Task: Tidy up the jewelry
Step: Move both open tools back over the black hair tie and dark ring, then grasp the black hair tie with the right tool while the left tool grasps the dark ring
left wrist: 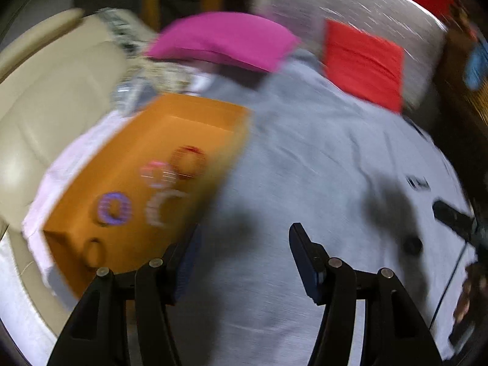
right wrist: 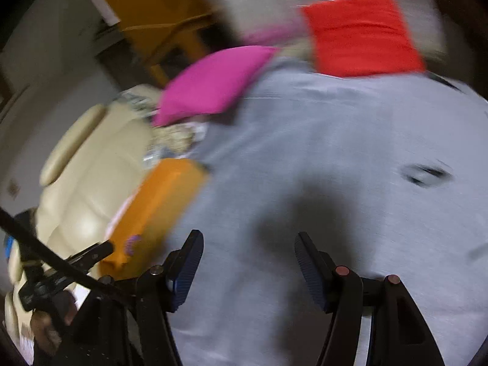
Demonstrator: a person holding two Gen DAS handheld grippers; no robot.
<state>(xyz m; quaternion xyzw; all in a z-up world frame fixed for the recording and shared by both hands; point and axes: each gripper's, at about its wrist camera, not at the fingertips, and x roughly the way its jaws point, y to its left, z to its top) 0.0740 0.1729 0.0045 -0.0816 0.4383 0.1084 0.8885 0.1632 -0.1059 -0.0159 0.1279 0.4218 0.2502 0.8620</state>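
An open orange box [left wrist: 170,140] rests on the left of a bed covered by a grey sheet [left wrist: 305,158]. Several bangles lie in it: a red bangle [left wrist: 189,161], a pink bangle [left wrist: 157,174], a purple bangle [left wrist: 113,209] and a white bangle [left wrist: 158,207]. My left gripper [left wrist: 245,231] hangs open over bare sheet just right of the box, holding nothing. My right gripper [right wrist: 248,238] is open and empty over the sheet too, with the orange box [right wrist: 161,201] to its left. A small dark blurred item [right wrist: 427,174] lies on the sheet further right.
A pink pillow [left wrist: 225,39] and a red pillow [left wrist: 363,64] lie at the bed's far end. A cream padded seat [left wrist: 55,91] stands left of the box, and a white cloth [left wrist: 61,177] lies under it. A wooden cabinet [right wrist: 152,9] stands behind. Both views are motion-blurred.
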